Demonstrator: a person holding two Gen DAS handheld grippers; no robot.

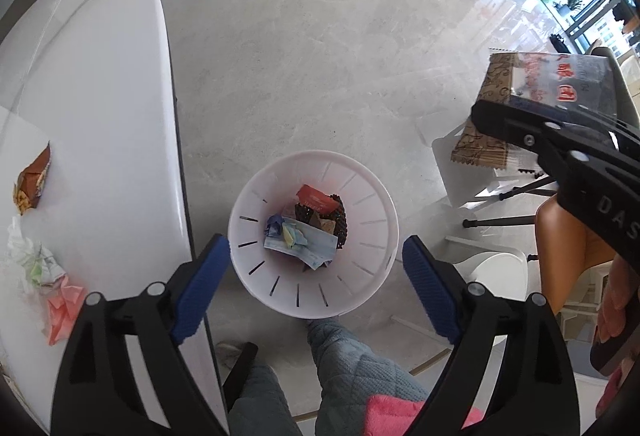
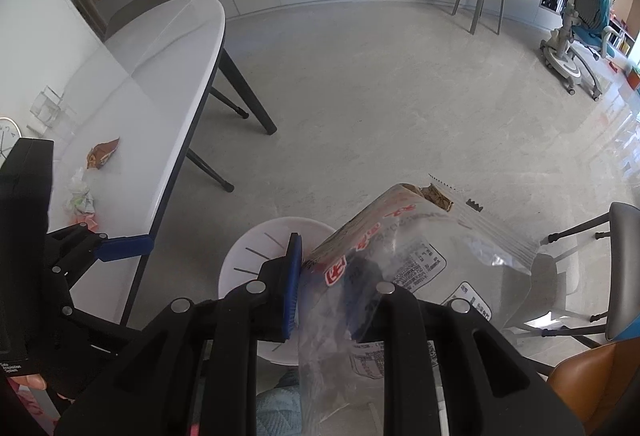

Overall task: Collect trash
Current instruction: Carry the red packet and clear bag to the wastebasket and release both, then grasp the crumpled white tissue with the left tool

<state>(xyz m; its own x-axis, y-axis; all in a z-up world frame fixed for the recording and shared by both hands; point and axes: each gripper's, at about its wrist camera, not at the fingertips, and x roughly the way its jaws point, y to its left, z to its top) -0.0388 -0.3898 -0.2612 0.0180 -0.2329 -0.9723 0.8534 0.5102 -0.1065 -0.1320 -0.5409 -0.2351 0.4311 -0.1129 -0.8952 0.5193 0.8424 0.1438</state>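
On my left the bench (image 1: 100, 84) carries a brown wrapper (image 1: 34, 178) and crumpled tissues (image 1: 44, 276) yet to be collected. My left claw (image 1: 316, 276) hangs released and empty over the white bin (image 1: 372, 232) on the floor. My right claw (image 2: 332, 284) is clenched on a clear plastic bag (image 2: 420, 236), seemingly just right of the bin's rim. I should bring it over the middle, low, before letting go.
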